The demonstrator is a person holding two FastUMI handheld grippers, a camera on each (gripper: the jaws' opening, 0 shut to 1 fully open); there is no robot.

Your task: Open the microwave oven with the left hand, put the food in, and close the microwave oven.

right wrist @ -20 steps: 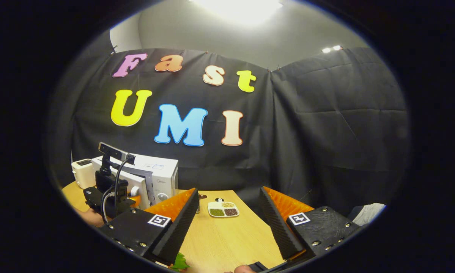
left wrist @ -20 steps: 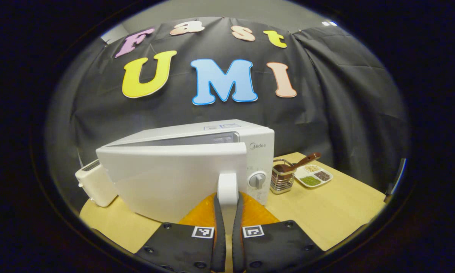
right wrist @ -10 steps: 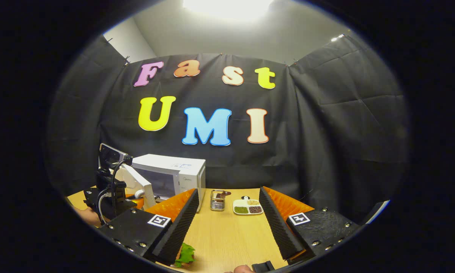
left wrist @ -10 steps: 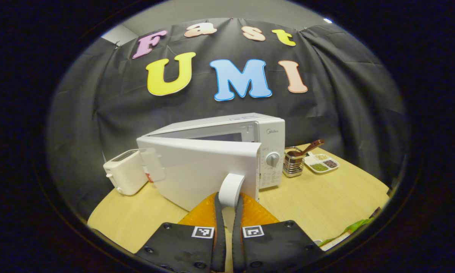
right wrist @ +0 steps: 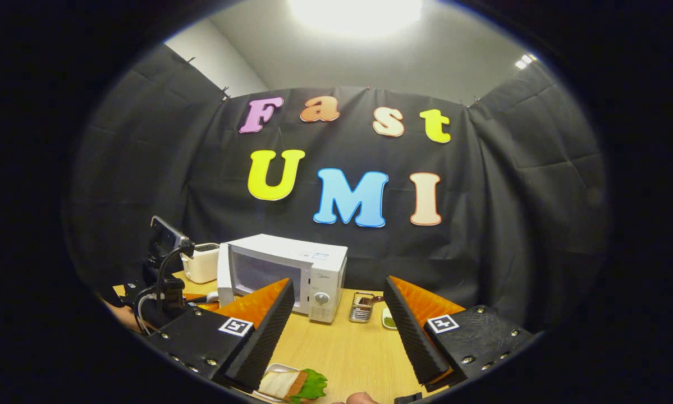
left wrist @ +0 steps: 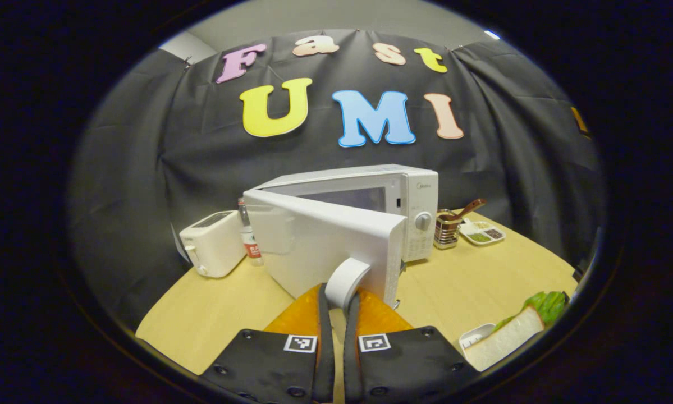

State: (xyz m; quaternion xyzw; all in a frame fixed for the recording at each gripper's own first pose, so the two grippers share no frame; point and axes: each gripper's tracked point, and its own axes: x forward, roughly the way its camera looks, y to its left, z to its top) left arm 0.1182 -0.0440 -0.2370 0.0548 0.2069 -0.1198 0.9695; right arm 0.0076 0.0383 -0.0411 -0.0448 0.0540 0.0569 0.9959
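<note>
The white microwave (left wrist: 409,196) stands at the back of the wooden table (left wrist: 482,286) with its door (left wrist: 314,241) swung partly open. My left gripper (left wrist: 337,296) is shut on the door's white handle (left wrist: 344,279). The food, a sandwich (left wrist: 507,339) with green lettuce on a small white plate (left wrist: 474,336), lies at the lower right. In the right gripper view the microwave (right wrist: 319,269) shows its cavity, and the left gripper (right wrist: 162,292) is held beside the door. My right gripper (right wrist: 336,328) is open above the sandwich (right wrist: 288,384), holding nothing.
A white toaster (left wrist: 210,249) and a small bottle (left wrist: 250,241) stand left of the microwave. To its right are a wire utensil holder (left wrist: 447,230) with a brown spoon and a divided white dish (left wrist: 482,233). A hand (right wrist: 120,317) holds the left gripper.
The microwave door has swung farther open as my left gripper pulled the handle back. The right gripper view turned left, and the sandwich came into view below it.
</note>
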